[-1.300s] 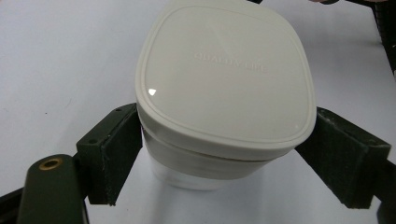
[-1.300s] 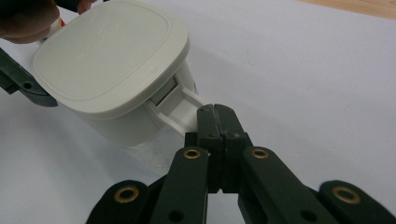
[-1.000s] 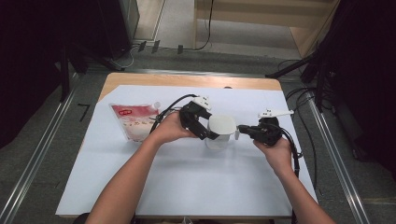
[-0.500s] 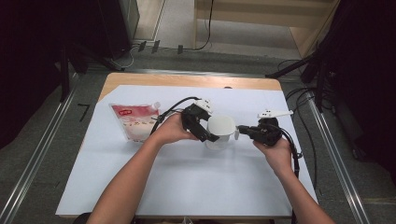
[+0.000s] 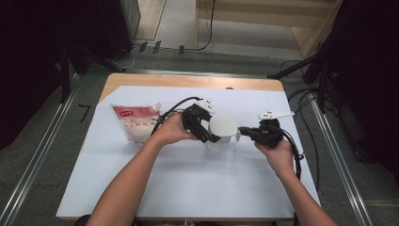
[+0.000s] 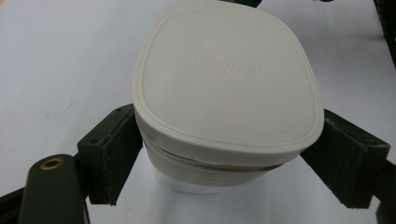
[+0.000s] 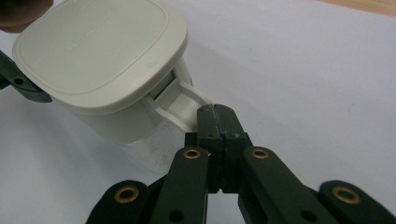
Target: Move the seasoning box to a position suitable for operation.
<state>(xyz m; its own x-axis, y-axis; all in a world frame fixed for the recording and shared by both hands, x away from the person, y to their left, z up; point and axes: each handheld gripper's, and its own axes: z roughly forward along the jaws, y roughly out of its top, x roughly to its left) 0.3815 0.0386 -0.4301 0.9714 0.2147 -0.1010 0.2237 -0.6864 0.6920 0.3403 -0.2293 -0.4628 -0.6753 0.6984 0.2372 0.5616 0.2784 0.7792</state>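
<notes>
A white sheet (image 5: 188, 183) covers the wooden table, and a red-and-white pouch (image 5: 135, 123) lies at its left. In the middle stands a white lidded container (image 5: 221, 133). The left gripper (image 5: 207, 136) clamps the container under its lid from both sides. The right gripper (image 5: 241, 131) is closed on the container's handle (image 7: 184, 105).

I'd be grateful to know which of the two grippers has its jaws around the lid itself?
The left gripper: its jaws flank the white lid, while the right gripper is shut on the side tab.
</notes>
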